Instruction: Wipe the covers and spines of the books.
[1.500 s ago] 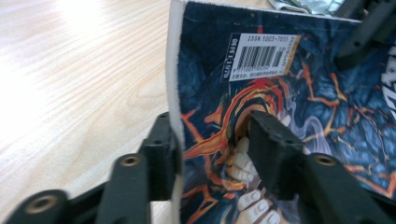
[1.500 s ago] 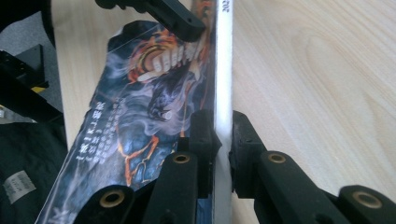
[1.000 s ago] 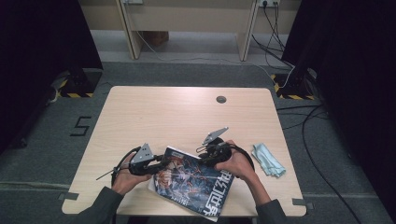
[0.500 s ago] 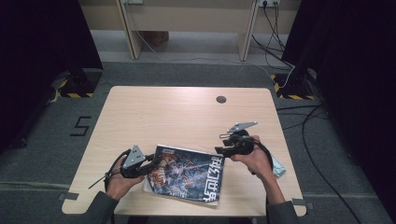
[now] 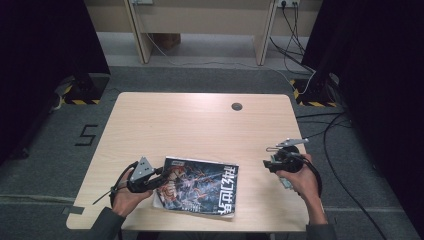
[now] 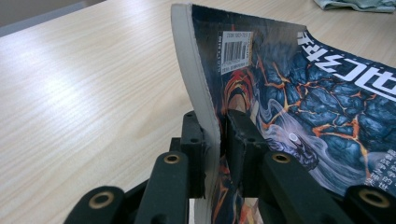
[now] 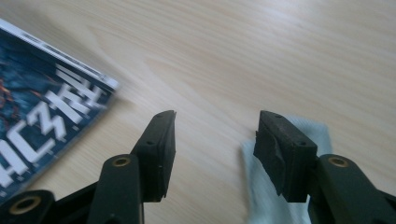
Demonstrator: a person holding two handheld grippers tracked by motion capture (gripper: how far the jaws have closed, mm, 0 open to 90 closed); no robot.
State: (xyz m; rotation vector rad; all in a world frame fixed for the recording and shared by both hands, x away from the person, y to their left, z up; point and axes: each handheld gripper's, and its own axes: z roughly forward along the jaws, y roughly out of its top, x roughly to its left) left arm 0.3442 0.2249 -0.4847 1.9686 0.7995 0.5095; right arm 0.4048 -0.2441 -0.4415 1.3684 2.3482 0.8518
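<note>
Black jaws of the left gripper [image 6: 212, 154] pinch the near-left edge of the magazine [image 5: 200, 186], which lies on the wooden table [image 5: 200, 125] near its front edge. Right gripper [image 7: 215, 149] stands spread, nothing between its jaws, above a pale cloth [image 7: 275, 196], well apart from the magazine.

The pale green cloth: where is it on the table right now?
In the high view the pale green cloth lies near the wooden table's right edge, mostly hidden under the right gripper, right of the dark-covered magazine; the right gripper view shows it beneath the open jaws.
</note>
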